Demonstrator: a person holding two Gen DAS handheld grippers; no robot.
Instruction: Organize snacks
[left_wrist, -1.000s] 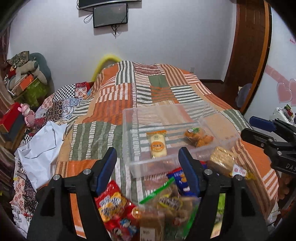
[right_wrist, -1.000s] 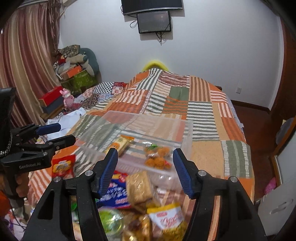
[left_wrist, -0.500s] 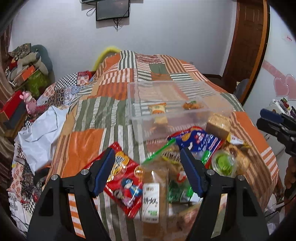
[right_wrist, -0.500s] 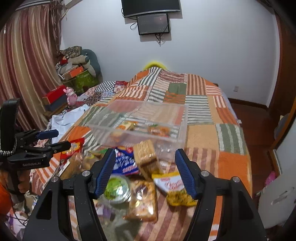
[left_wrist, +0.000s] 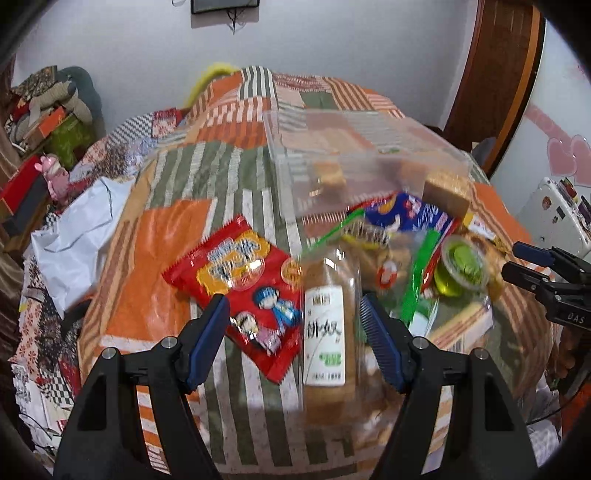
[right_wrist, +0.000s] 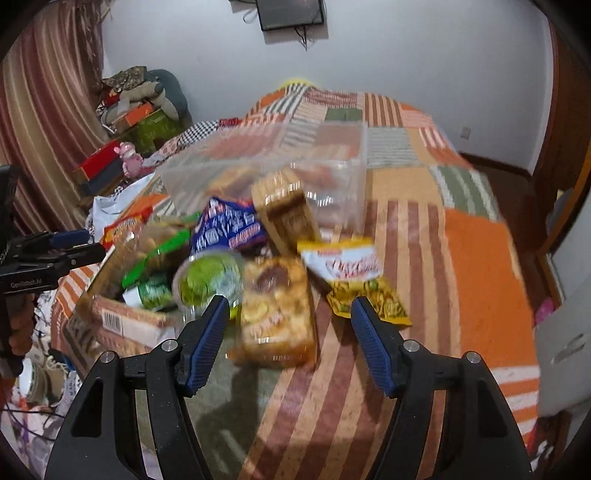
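**A:** Blue-padded jaws on both, left gripper (left_wrist: 293, 325) and right gripper (right_wrist: 286, 321), gaping and empty over the snack pile (right_wrist: 236, 258) on the bed (right_wrist: 476, 258).

**B:** So barely started? Clear bin (left_wrist: 369, 162) behind looks nearly empty.

**A:** Yep, I'd say most's left.

Dim indoor light, heavy motion blur across both views, glare on the red snack bag (left_wrist: 236, 273) and clear plastic box (right_wrist: 273, 173), soft shadow near the right gripper (right_wrist: 286, 314), dark fisheye vignette bending the edges
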